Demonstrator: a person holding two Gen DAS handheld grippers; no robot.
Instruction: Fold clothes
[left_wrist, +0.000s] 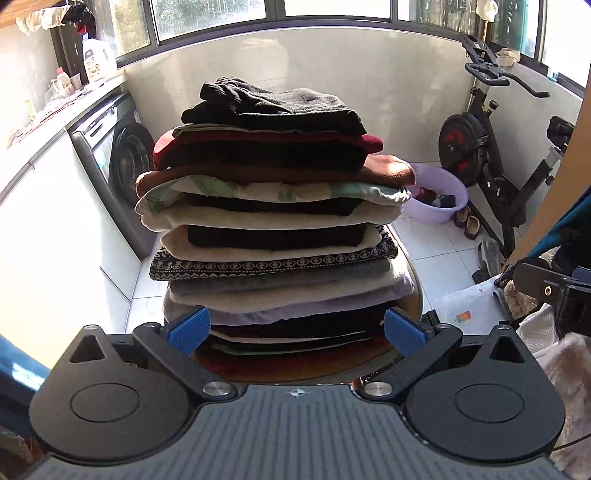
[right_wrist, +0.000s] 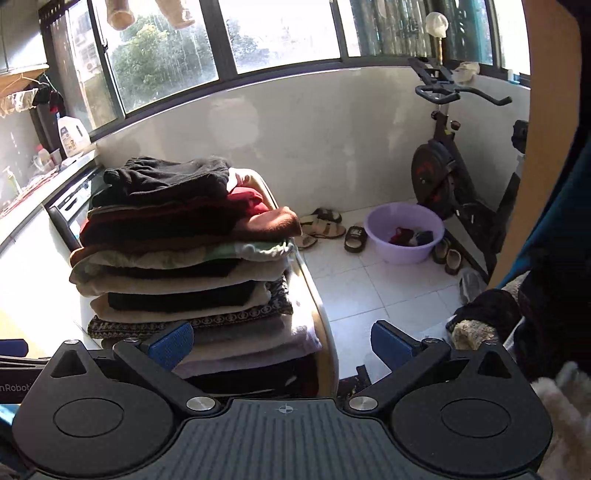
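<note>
Sunlit tiles and a row of windows frame what I see: a washer (left_wrist: 118, 162) on the left, an exercise bike (right_wrist: 454, 173) in the corner, a purple basin (right_wrist: 404, 236) on the floor. Right ahead of me a tall stack (left_wrist: 273, 206) of folded clothes sits on a chair (right_wrist: 317, 314), a black piece (left_wrist: 273, 107) on top, its upper layers sliding a little to one side. My left tongs (left_wrist: 295, 332) are spread wide and hold nothing, level with the low part of the stack; my right tongs (right_wrist: 280, 347) are likewise parted and empty, off to the stack's right. Unfolded laundry seems to lie at the far right, where I make out a fuzzy pile (right_wrist: 480, 325) and a white cloth (left_wrist: 469, 306). I judge the step in hand is fetching the next piece. To do it well I'd swing both tongs clear without brushing the stack, which looks ready to topple, take one garment by two corners or the shoulders, and keep the edges even so it lands flat on top.
</note>
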